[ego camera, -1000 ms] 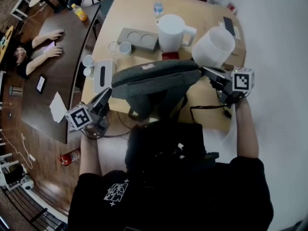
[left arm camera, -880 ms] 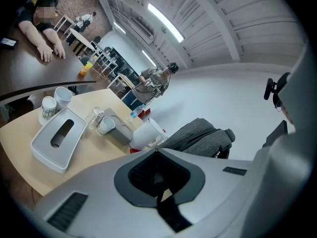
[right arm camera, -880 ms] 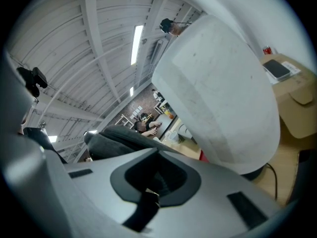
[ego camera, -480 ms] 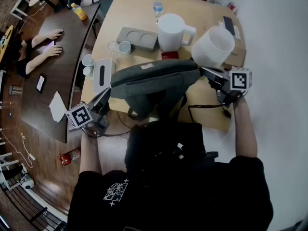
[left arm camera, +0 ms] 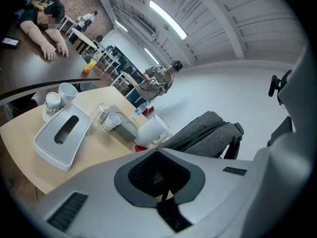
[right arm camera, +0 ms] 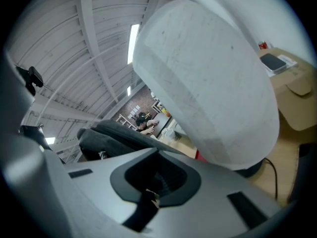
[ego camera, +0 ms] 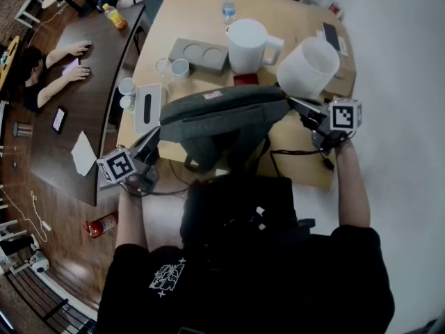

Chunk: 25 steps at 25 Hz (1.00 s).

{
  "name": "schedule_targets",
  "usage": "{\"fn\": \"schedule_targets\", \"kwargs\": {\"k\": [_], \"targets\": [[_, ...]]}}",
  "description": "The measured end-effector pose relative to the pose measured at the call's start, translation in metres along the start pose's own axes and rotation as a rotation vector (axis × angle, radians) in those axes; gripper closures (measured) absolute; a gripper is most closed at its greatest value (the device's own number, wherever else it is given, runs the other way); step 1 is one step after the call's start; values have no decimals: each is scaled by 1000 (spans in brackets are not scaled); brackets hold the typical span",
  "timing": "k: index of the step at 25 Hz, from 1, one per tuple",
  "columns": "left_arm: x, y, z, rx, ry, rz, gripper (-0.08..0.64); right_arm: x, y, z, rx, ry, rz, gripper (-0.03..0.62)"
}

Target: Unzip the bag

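A grey bag (ego camera: 222, 119) hangs stretched between my two grippers over the wooden table (ego camera: 299, 169), its black straps (ego camera: 240, 152) dangling toward me. My left gripper (ego camera: 154, 137) is shut at the bag's left end, with a black strap (left arm camera: 169, 213) pinched between its jaws. The bag (left arm camera: 208, 132) shows beyond the left gripper (left arm camera: 157, 153). My right gripper (ego camera: 294, 104) is shut at the bag's right end on a black pull tab (right arm camera: 144, 208) with a small metal piece. In the right gripper view the bag (right arm camera: 111, 137) lies left of the right gripper (right arm camera: 158, 156).
Behind the bag stand a white jug (ego camera: 247, 46), a white bucket (ego camera: 308, 67), a grey cup tray (ego camera: 200, 56), cups (ego camera: 181, 69), a tissue box (ego camera: 148, 108) and a water bottle (ego camera: 229, 9). A black cable (ego camera: 300, 154) lies front right. A person (ego camera: 49, 72) sits at the dark table on the left.
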State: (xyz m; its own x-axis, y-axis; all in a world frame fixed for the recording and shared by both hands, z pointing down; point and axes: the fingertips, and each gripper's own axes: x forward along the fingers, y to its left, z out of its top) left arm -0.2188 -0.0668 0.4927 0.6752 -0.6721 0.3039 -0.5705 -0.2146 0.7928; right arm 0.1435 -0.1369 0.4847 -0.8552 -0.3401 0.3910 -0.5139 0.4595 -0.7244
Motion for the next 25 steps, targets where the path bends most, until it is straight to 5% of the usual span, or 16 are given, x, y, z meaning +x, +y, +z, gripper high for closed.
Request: {"fn": "schedule_targets", "kwargs": {"k": [25], "targets": [[8, 29, -16, -22, 41, 47, 557, 12, -21, -14, 12, 29, -27, 577]]}}
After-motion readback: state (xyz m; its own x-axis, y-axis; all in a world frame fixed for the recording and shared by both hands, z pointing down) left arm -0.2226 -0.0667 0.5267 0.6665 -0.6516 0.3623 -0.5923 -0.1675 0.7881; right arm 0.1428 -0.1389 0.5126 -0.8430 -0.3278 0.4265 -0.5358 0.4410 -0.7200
